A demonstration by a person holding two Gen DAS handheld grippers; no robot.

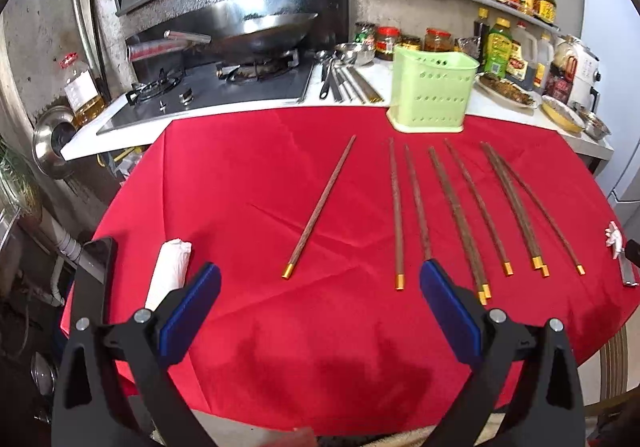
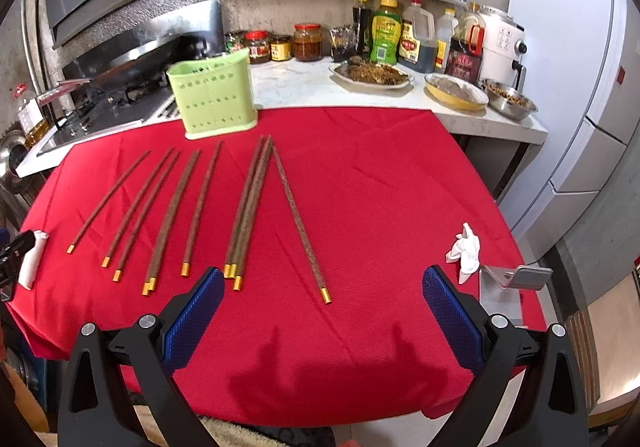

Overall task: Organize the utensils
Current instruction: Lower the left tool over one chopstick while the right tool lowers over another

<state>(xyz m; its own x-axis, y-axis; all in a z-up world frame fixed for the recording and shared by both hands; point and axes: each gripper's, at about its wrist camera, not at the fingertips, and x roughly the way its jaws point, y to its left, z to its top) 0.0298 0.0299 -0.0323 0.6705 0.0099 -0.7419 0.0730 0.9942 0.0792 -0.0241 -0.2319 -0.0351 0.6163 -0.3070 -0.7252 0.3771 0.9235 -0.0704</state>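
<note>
Several dark wooden chopsticks with gold caps lie in a row on the red tablecloth point(image 1: 248, 183), tips pointing away. The leftmost chopstick point(image 1: 320, 209) lies apart from the others point(image 1: 460, 207). A green perforated utensil holder point(image 1: 432, 89) stands upright at the cloth's far edge, also seen in the right wrist view point(image 2: 214, 99). My left gripper point(image 1: 320, 287) is open and empty above the near cloth, between the leftmost chopstick's cap and the others. My right gripper point(image 2: 323, 287) is open and empty, near the rightmost chopstick point(image 2: 298, 219).
A white paper roll point(image 1: 170, 271) and a phone point(image 1: 96, 267) lie at the cloth's left edge. A crumpled tissue point(image 2: 464, 251) and a metal stand point(image 2: 508, 283) lie at the right. Behind the cloth are a stove with a wok point(image 1: 260, 31), food dishes point(image 2: 372, 75) and bottles point(image 2: 384, 31).
</note>
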